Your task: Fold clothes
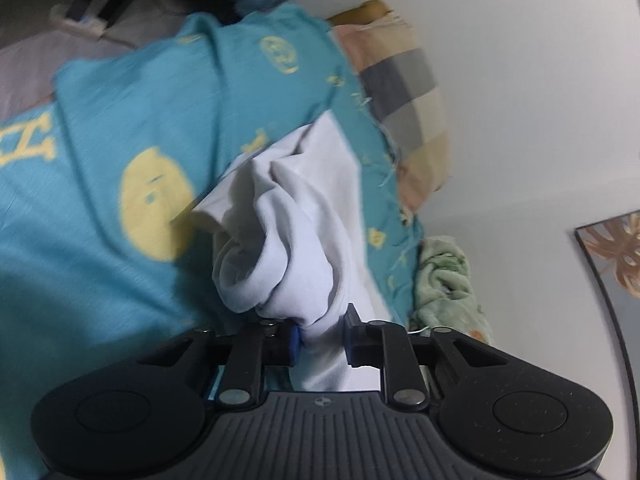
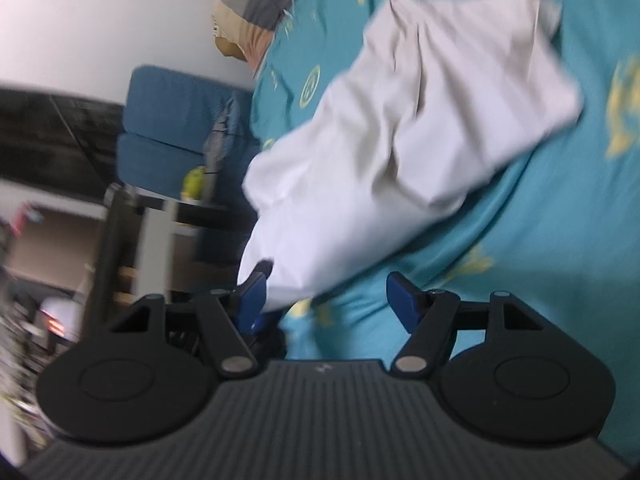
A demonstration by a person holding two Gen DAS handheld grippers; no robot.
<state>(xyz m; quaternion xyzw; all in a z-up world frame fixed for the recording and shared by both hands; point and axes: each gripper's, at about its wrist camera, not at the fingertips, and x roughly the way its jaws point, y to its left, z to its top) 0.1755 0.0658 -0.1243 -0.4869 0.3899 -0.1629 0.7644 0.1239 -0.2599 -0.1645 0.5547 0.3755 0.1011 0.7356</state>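
A white garment (image 1: 296, 216) hangs bunched over the teal bed sheet. My left gripper (image 1: 320, 338) is shut on a gathered fold of the white garment, with cloth squeezed between its blue pads. In the right wrist view the white garment (image 2: 400, 128) lies crumpled and blurred across the sheet. My right gripper (image 2: 326, 300) is open, its fingers wide apart. A lower corner of the cloth rests against its left blue pad (image 2: 252, 300), while the right pad (image 2: 404, 300) is bare.
The teal sheet with yellow prints (image 1: 132, 128) covers the bed. A checked pillow (image 1: 404, 92) and a green cloth (image 1: 444, 276) lie at its edge by the white wall. A blue chair (image 2: 176, 132) and a dark table stand beside the bed.
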